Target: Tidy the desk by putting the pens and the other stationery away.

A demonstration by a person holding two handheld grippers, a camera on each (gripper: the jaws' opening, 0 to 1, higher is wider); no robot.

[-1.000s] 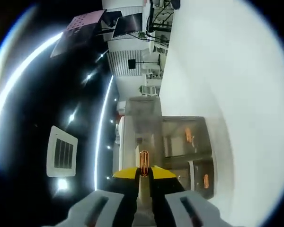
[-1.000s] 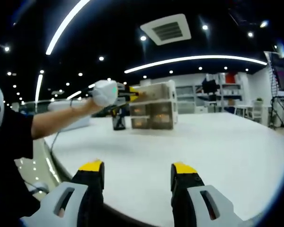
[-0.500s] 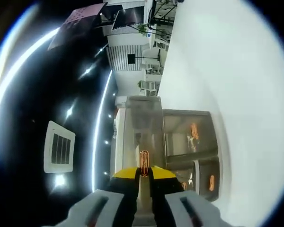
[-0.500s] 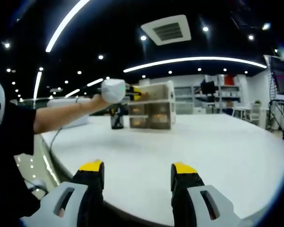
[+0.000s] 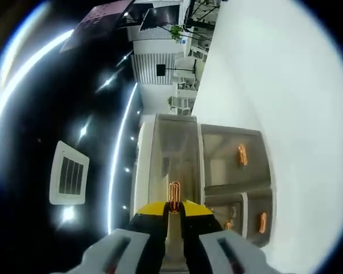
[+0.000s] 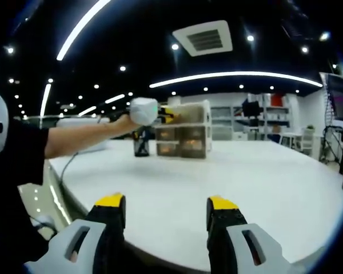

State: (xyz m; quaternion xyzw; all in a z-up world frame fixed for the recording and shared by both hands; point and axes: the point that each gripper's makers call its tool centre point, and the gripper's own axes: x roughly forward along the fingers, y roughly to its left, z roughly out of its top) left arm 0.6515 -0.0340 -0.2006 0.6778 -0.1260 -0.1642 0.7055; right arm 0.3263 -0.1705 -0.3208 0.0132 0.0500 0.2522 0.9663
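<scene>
Paperclip [image 5: 174, 197] was pinched in left gripper [image 5: 172, 212] just before drawer organizer [image 5: 206, 171]; right gripper [image 6: 166, 214] jaws apart, holding nothing.

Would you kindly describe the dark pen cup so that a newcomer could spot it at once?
On the white round table stands a translucent drawer organiser, at the far side in the right gripper view. The pen cup stands just to the left of it, under the left gripper. It is small, dark and upright, whereas the organiser is pale and boxy.

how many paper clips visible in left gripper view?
3: one paper clip pinched in the left hand-held gripper; two more behind the drawer fronts, at and. Others may be hidden inside the organizer.
</scene>
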